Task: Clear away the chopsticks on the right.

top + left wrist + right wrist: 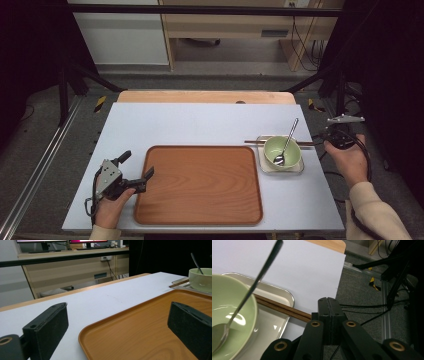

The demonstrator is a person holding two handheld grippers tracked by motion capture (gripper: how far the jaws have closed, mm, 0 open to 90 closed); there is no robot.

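- Between the right gripper's [329,305] pads nothing shows: the jaws are clenched flat together, pad against pad, and seem to grasp nothing.
- Just left of those fingertips in the right gripper view lie the chopsticks [284,308], their near ends reaching toward the pads; whether pad and wood touch I cannot tell.
- Beyond the chopsticks sits the steel tray [284,293] they rest across, and in it the green bowl [235,312] with a spoon [249,293] leaning out.
- Astride the wooden tray's [150,325] near-left edge stands the left gripper [136,167], released: one pad over the white table [105,300], the other over the wood, neither pressing.
- Judged step: reaching for the chopsticks, with the left hand ready to steady the wooden tray.
- Next move calls for parting the right jaws, lining them over the chopstick ends, then closing on both sticks without nudging the bowl.
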